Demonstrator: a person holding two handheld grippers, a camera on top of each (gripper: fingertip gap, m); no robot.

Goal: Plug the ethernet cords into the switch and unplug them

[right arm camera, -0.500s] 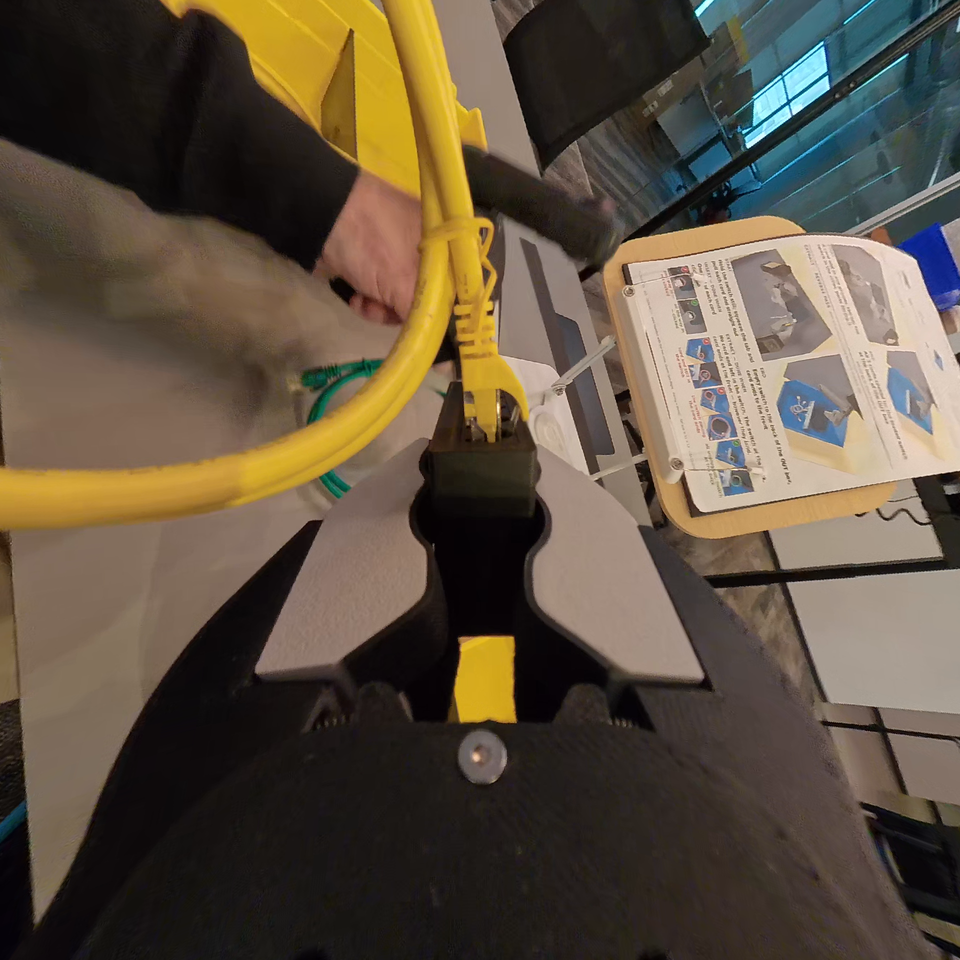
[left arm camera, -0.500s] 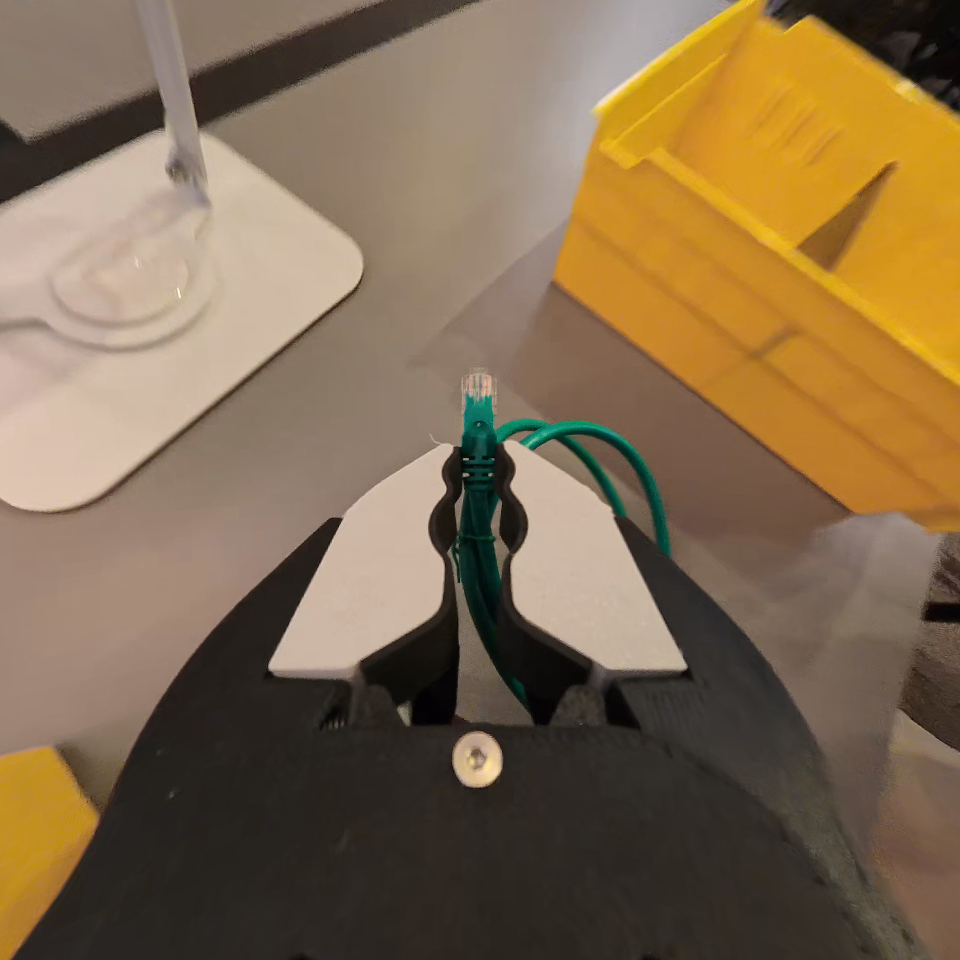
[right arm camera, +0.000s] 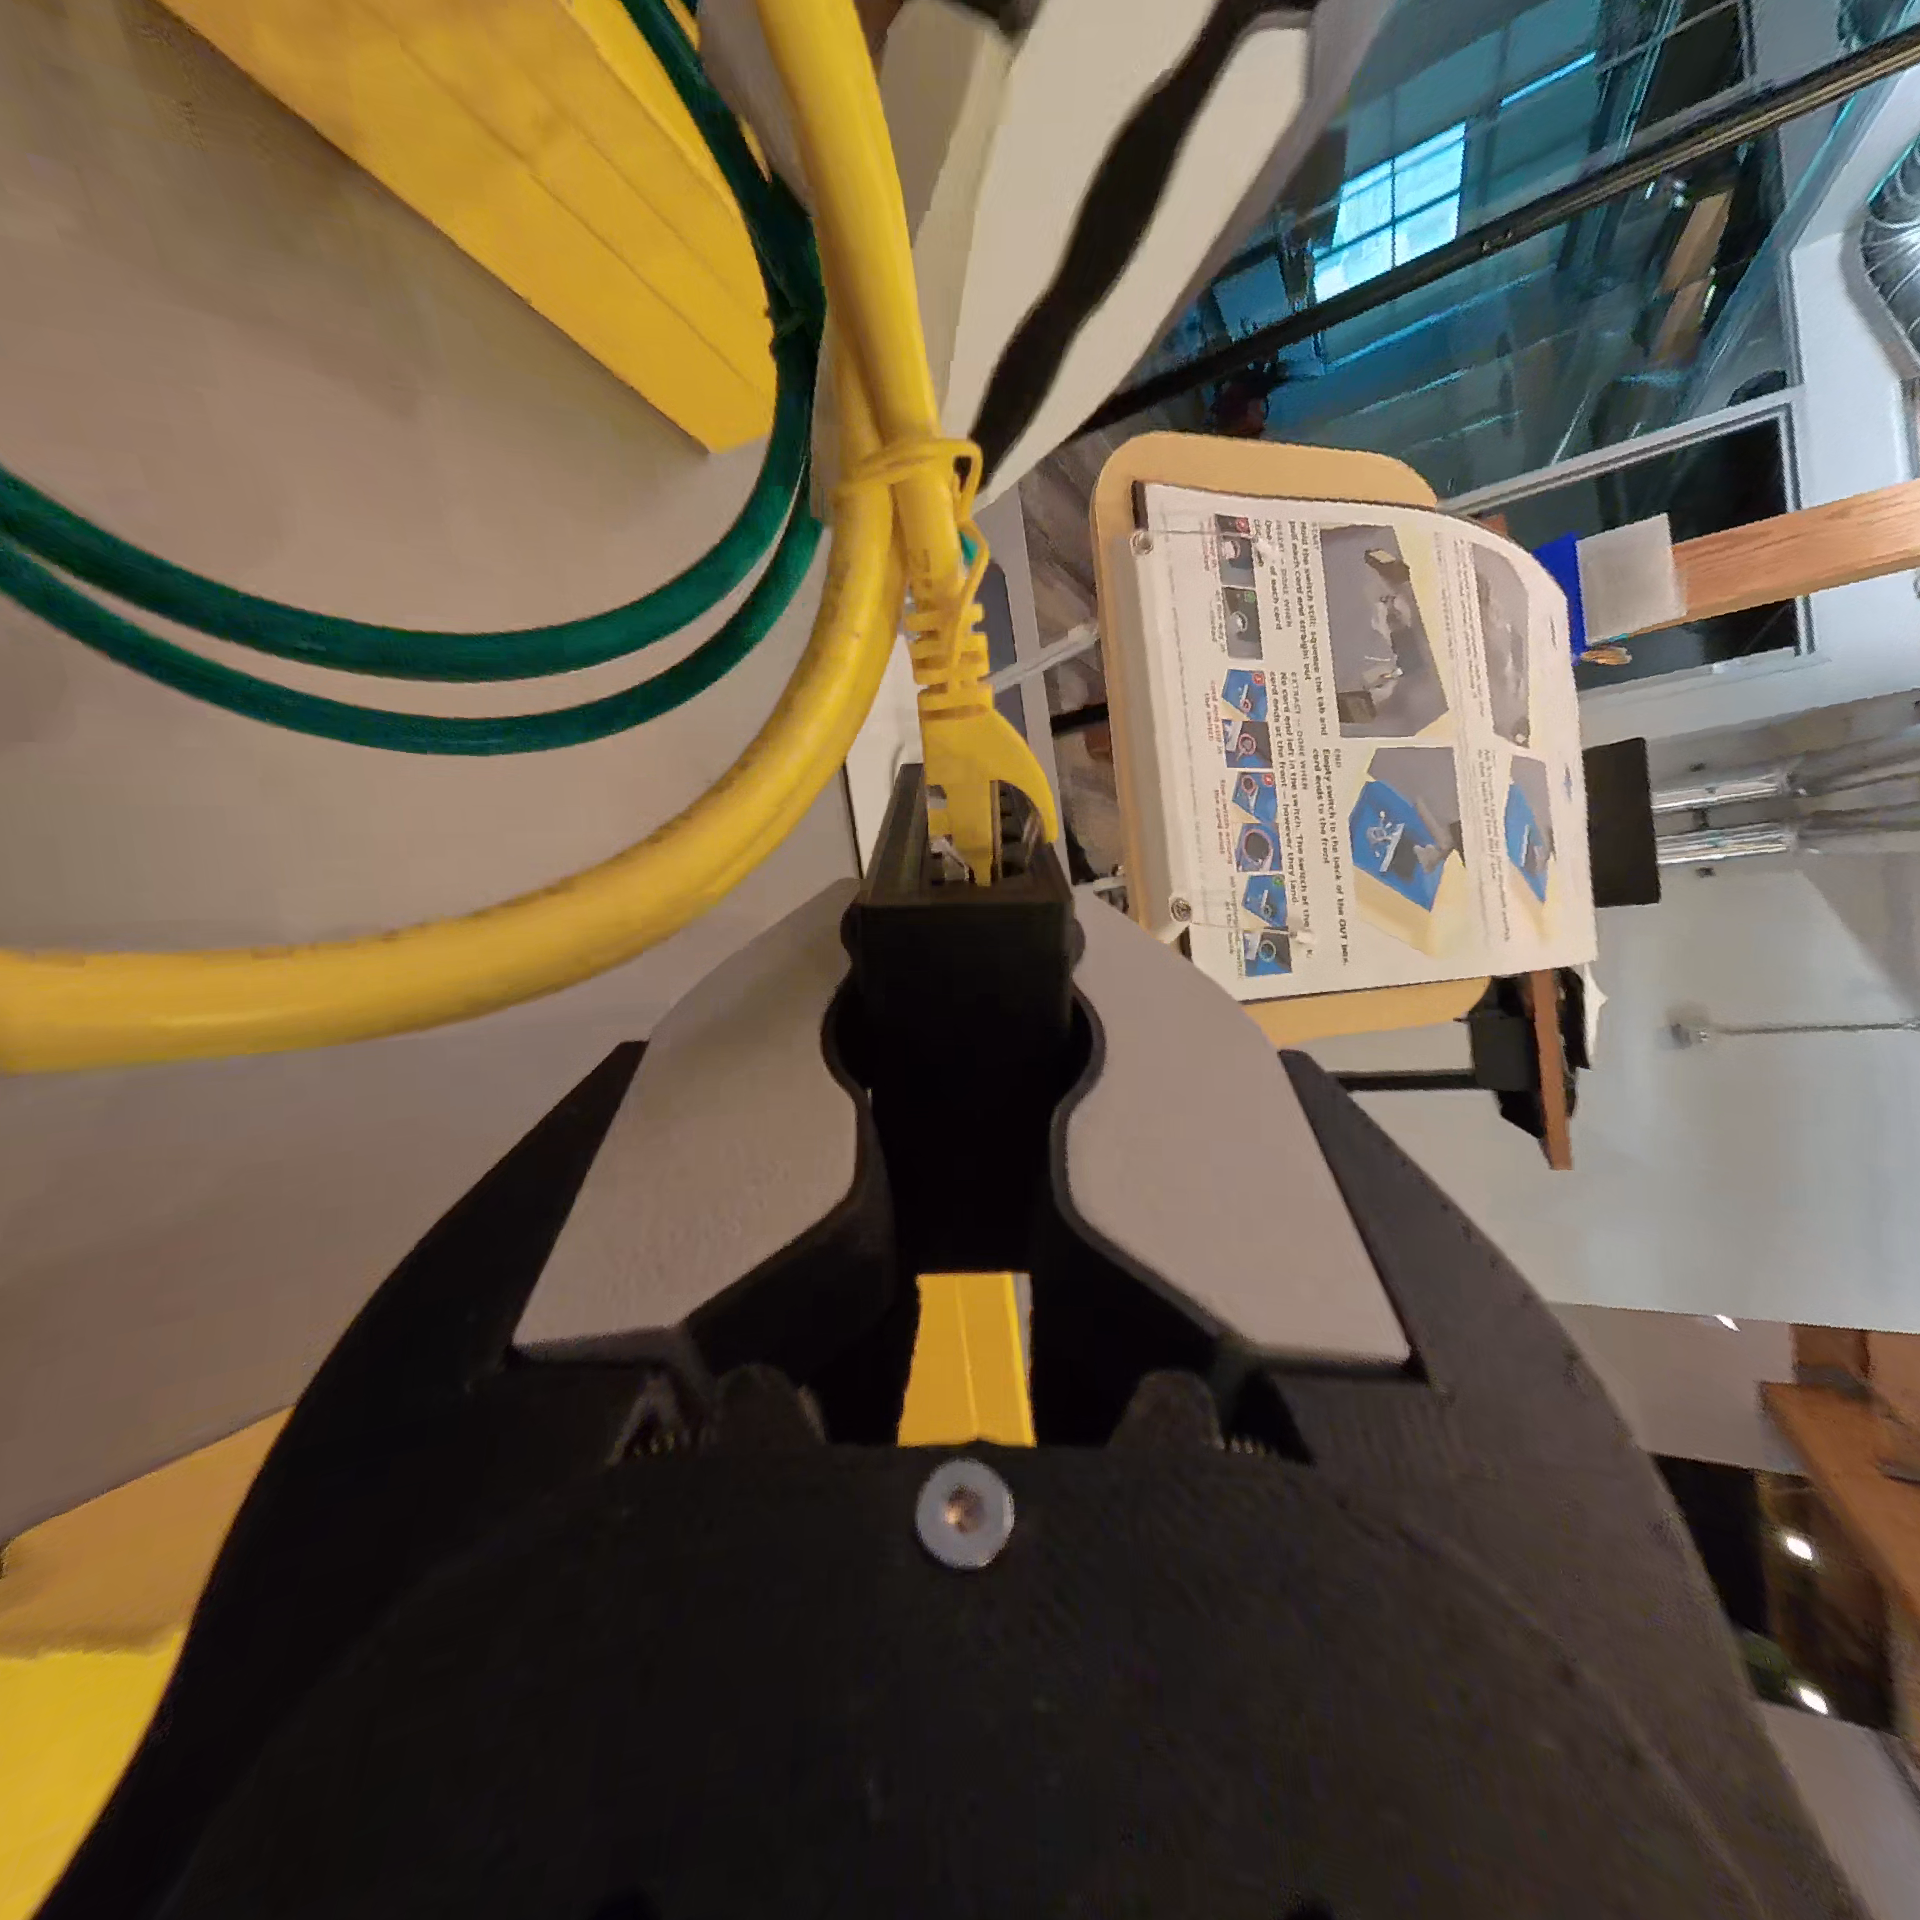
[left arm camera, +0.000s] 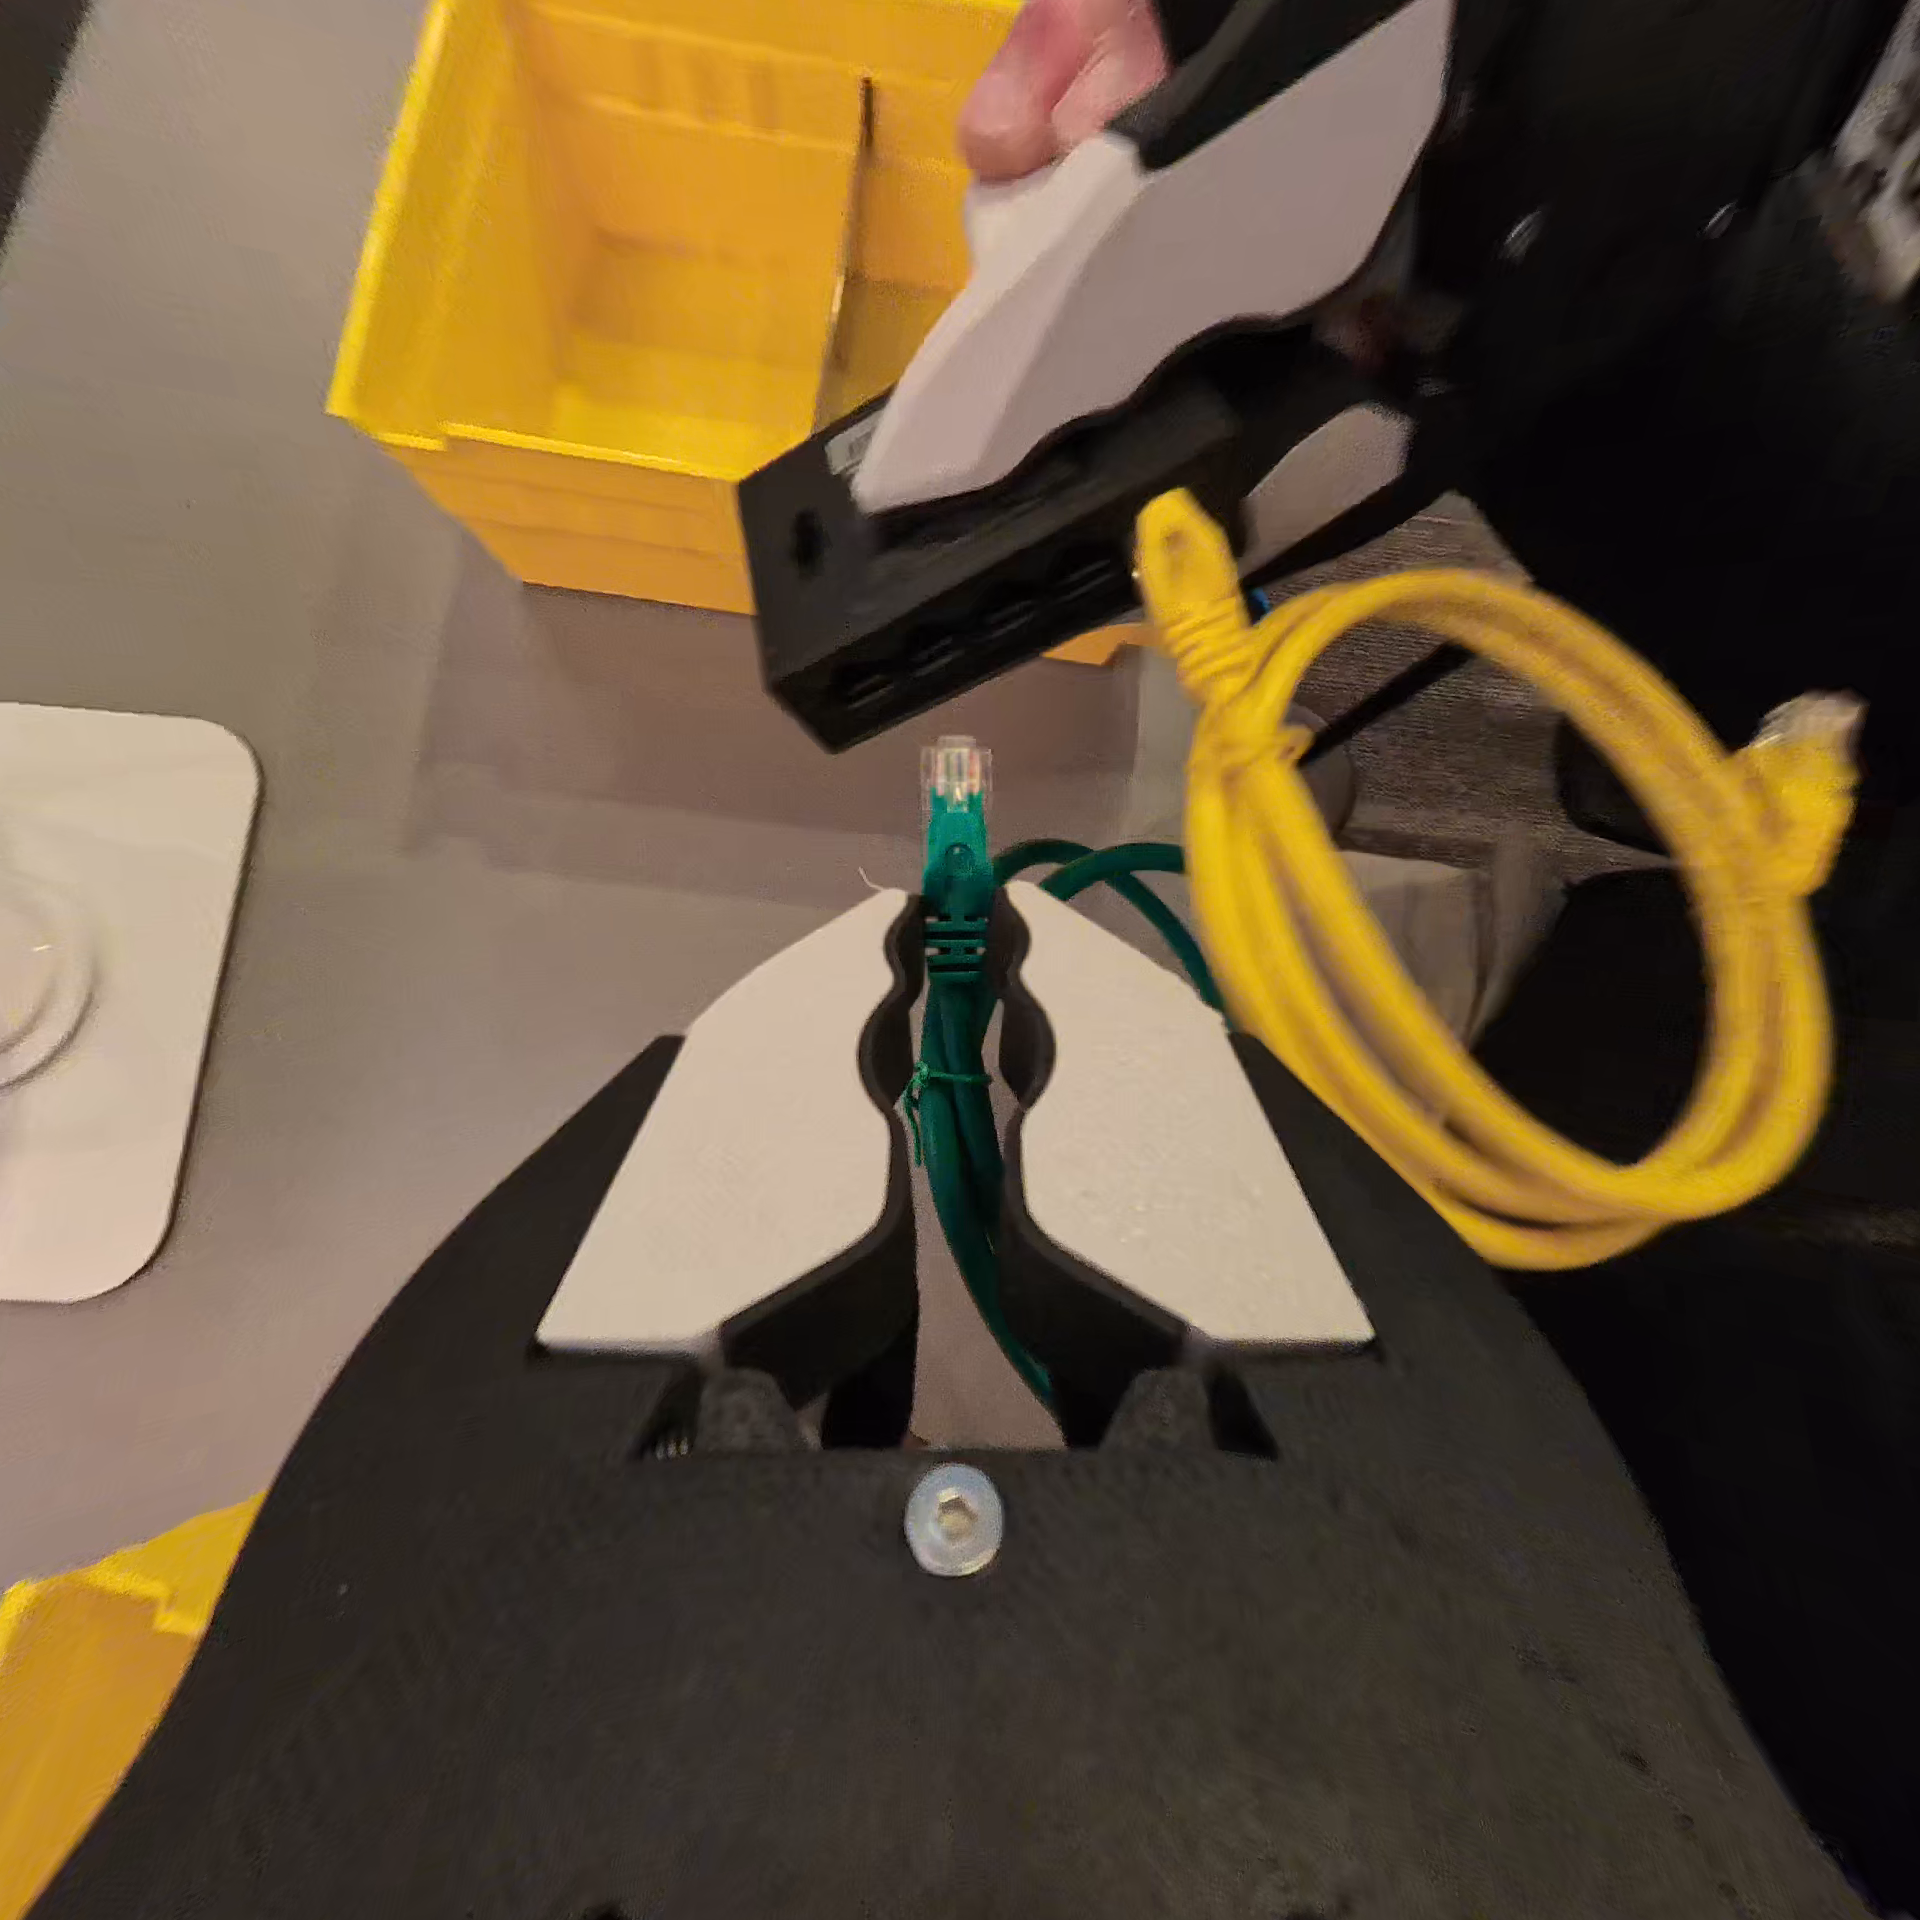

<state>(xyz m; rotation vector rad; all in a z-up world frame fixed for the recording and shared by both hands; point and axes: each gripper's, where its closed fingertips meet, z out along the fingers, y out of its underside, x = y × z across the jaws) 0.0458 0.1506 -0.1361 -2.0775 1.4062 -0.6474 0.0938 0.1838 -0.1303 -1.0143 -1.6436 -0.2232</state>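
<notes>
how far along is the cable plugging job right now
Done: the yellow cord is already plugged into the black switch, which the right gripper clamps and holds in the air. In hand: the left gripper grips the green cord, its clear plug just short of the switch's free ports, not yet inserted. Left: seat the green plug, then unplug both cords.
</notes>
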